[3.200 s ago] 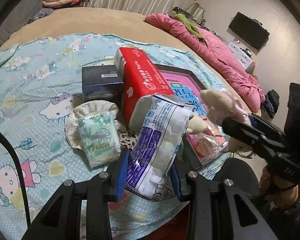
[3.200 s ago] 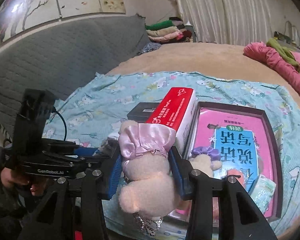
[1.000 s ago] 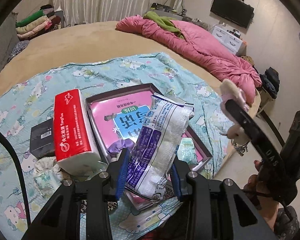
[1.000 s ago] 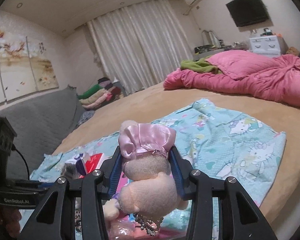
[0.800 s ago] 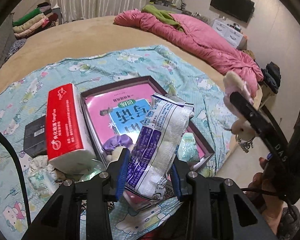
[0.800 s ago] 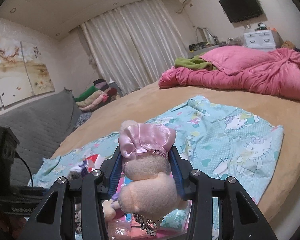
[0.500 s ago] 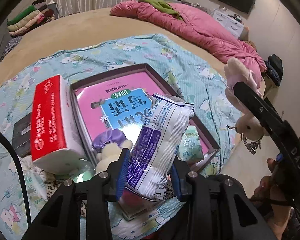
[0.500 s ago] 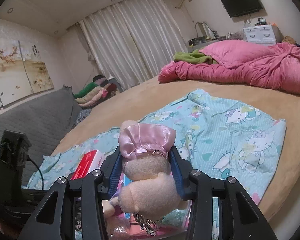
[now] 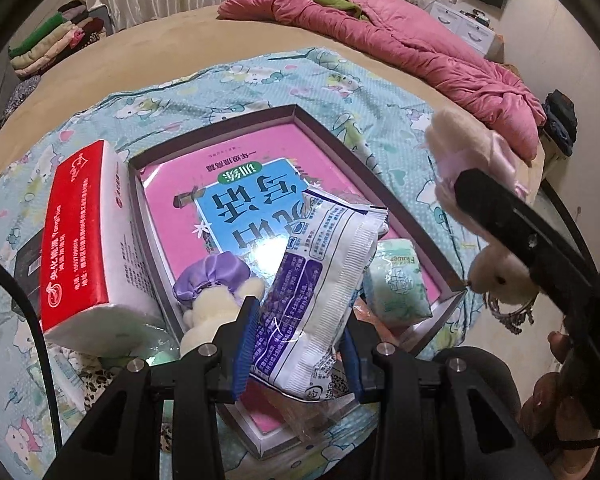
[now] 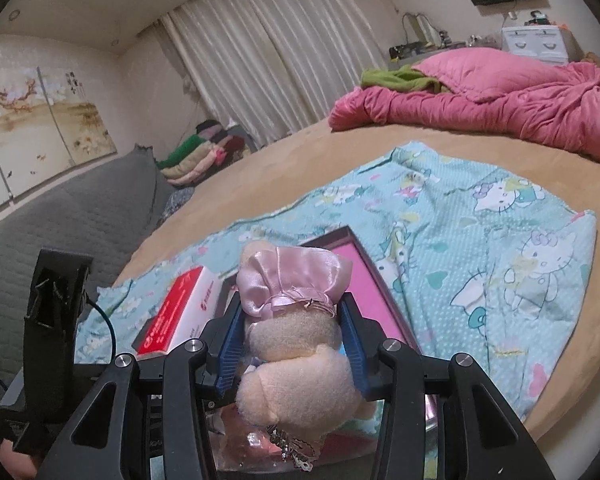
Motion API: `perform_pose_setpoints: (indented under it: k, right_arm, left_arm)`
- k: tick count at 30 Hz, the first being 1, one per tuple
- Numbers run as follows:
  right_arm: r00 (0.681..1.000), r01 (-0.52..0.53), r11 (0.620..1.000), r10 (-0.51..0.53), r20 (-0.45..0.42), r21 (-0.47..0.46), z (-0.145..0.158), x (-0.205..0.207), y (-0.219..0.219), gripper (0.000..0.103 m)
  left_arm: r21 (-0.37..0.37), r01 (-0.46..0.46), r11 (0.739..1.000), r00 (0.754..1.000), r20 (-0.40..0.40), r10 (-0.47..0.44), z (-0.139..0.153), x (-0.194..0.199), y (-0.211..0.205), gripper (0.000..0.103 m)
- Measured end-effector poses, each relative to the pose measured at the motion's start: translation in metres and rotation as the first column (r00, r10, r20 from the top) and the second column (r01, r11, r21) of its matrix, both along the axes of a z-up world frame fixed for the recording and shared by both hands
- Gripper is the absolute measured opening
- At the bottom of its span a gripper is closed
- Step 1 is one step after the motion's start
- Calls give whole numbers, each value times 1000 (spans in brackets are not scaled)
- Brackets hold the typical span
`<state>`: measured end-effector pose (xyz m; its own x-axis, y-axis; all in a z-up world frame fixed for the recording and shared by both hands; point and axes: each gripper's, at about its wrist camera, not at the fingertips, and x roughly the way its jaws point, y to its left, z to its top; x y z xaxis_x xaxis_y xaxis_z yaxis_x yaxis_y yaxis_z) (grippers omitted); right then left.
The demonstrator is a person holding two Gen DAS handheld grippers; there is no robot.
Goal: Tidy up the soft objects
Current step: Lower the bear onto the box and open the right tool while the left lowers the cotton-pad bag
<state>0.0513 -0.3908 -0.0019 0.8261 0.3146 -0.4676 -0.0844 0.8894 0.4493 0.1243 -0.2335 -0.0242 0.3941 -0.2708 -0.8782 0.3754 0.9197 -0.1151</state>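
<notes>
Left of the tray (image 9: pixel 412 216) I see the red tissue pack (image 9: pixel 80 236) standing against its wall. Over the tray's near end my left gripper (image 9: pixel 298 344) is clamped on a white and purple wipes packet (image 9: pixel 320 280), just above a purple-capped plush (image 9: pixel 216 284) and a small green tissue packet (image 9: pixel 396 284) lying inside. Right of the tray, my right gripper (image 10: pixel 290 352) squeezes a pink-capped plush (image 10: pixel 292 320). I judge I'm mid-delivery; next the packet should be lowered into a free spot in the tray and let go.
</notes>
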Motion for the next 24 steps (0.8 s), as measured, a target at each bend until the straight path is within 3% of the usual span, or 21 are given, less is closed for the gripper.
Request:
perform_pose_setpoints:
  k: [13,24]
  right_arm:
    - [995,54,998,-55,-83,-14,-18,6,-9,48]
    - [993,12,996,-22,-120,-85,-24,14,7,49]
  left_arm:
    - [15,35,999,999,-40,-34,-18,1,-9,38]
    - [13,21,1000,998,-67,-20,-28,2,-4,38]
